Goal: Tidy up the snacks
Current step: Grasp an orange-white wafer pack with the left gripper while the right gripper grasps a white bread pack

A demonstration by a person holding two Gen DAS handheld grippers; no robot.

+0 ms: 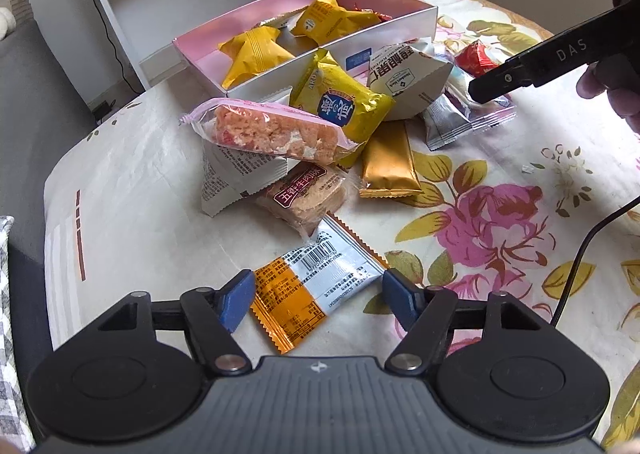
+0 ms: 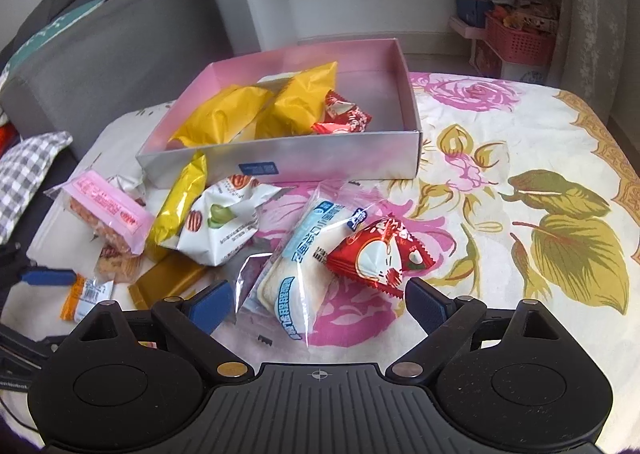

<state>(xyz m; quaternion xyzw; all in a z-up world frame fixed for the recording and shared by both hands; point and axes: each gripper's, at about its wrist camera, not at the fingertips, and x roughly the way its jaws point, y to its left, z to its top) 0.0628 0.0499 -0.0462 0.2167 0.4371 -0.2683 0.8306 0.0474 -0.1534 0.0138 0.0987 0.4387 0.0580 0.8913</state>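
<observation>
An orange-and-silver snack packet (image 1: 316, 286) lies flat on the floral tablecloth. My left gripper (image 1: 318, 300) straddles it, a blue pad close against each side and the wrapper uncrumpled. My right gripper (image 2: 320, 306) is open over a clear-wrapped white-and-blue bun (image 2: 296, 278) with a red packet (image 2: 380, 254) resting on it. The pink box (image 1: 280, 74) (image 2: 320, 158) holds yellow packets (image 2: 224, 114) and a red one. Loose snacks are heaped before it: a pink rice bar (image 1: 272, 130), a yellow packet (image 1: 340, 102) and a gold bar (image 1: 388, 158).
A black finger of the right gripper (image 1: 520, 72) and a hand (image 1: 612, 94) reach in from the upper right. A black cable (image 1: 580, 254) crosses the cloth. White shelves with pink baskets (image 2: 520, 42) stand behind, and a grey sofa (image 2: 100, 46) with a checked cushion (image 2: 28, 178) lies left.
</observation>
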